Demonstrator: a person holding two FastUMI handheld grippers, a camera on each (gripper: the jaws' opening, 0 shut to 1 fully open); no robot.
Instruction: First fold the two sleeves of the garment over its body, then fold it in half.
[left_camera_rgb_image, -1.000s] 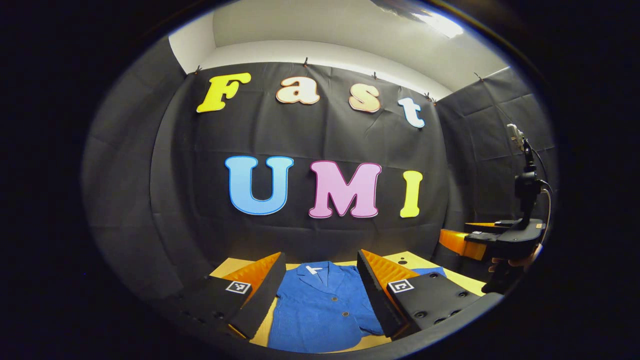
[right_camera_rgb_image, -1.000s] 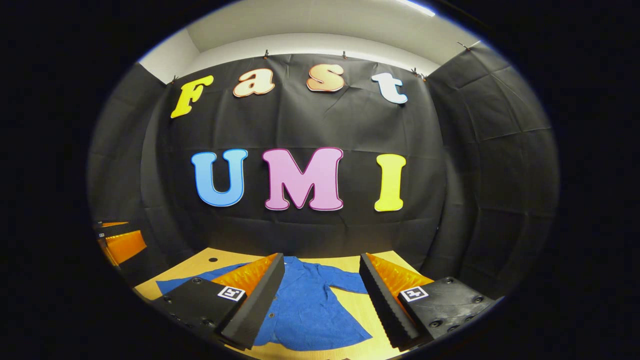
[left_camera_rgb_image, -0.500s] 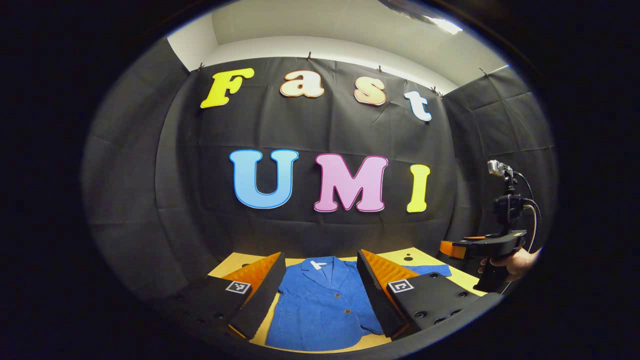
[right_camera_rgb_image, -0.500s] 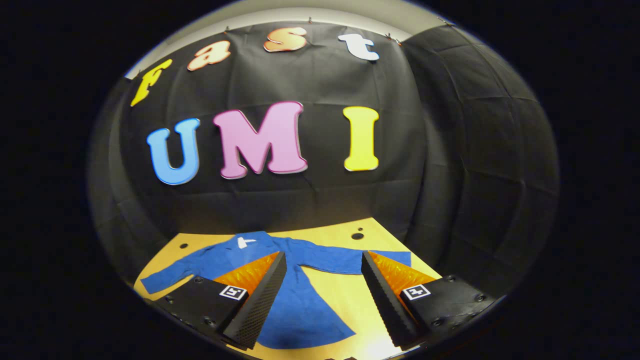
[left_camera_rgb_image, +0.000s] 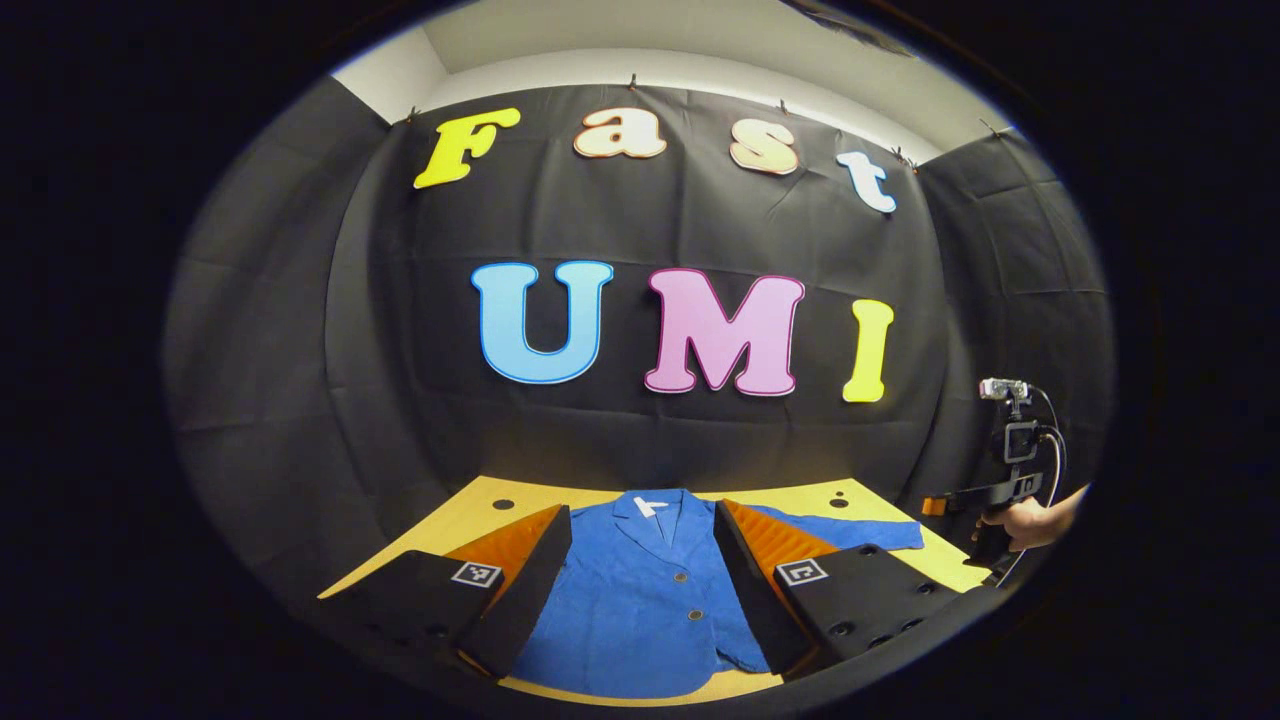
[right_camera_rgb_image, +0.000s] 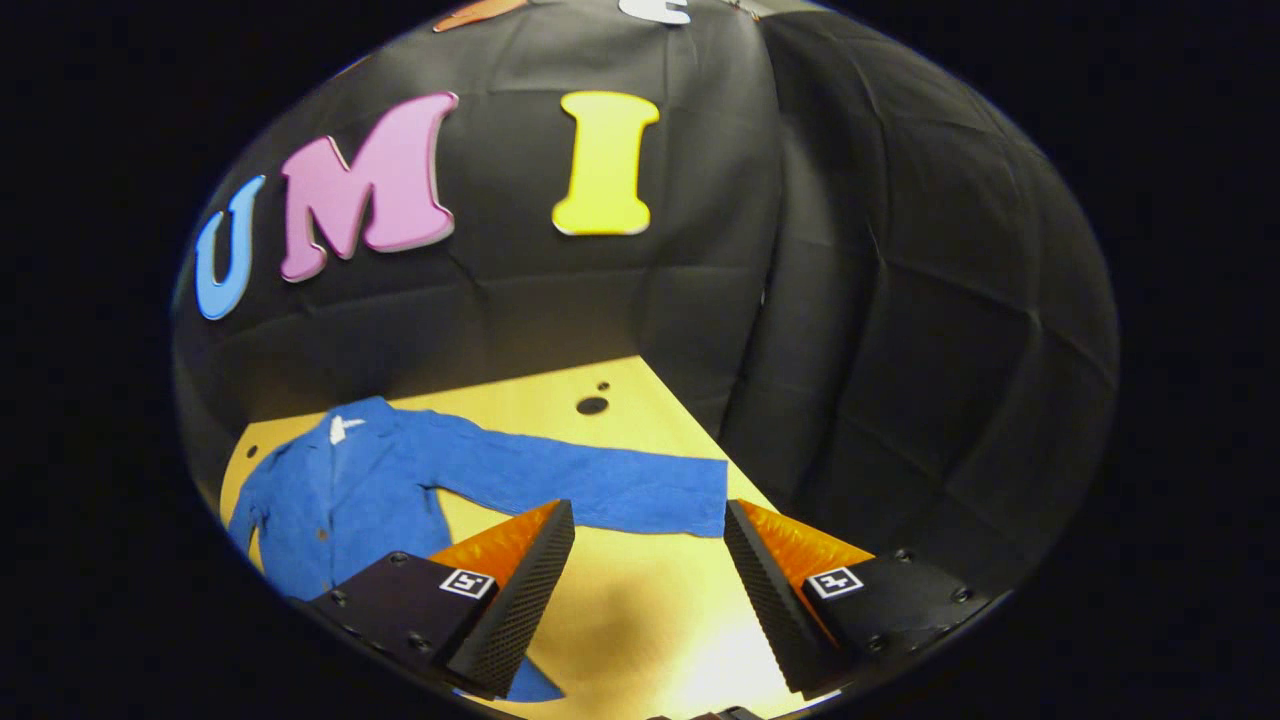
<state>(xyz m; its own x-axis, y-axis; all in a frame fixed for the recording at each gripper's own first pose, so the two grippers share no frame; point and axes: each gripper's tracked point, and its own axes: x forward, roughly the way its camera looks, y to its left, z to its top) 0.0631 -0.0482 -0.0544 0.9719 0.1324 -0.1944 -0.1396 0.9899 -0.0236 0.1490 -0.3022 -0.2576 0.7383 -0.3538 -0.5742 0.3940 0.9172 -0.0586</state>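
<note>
Blue jacket (left_camera_rgb_image: 640, 600) flat on the yellow table (left_camera_rgb_image: 470, 505), buttons up, collar toward the black wall. Left gripper (left_camera_rgb_image: 640, 580) spread wide above the jacket's front, holding nothing. Right sleeve (right_camera_rgb_image: 590, 480) stretched out across the table. Right gripper (right_camera_rgb_image: 645, 580) wide open just above that sleeve's cuff end, not touching. Far right in the left gripper view, a hand (left_camera_rgb_image: 1025, 522) holding that gripper.

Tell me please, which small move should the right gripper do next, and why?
Probably lower the right gripper onto the sleeve cuff and close. Its jaws stand open just before the cuff, and the sleeve lies spread flat on the table, not yet folded.
</note>
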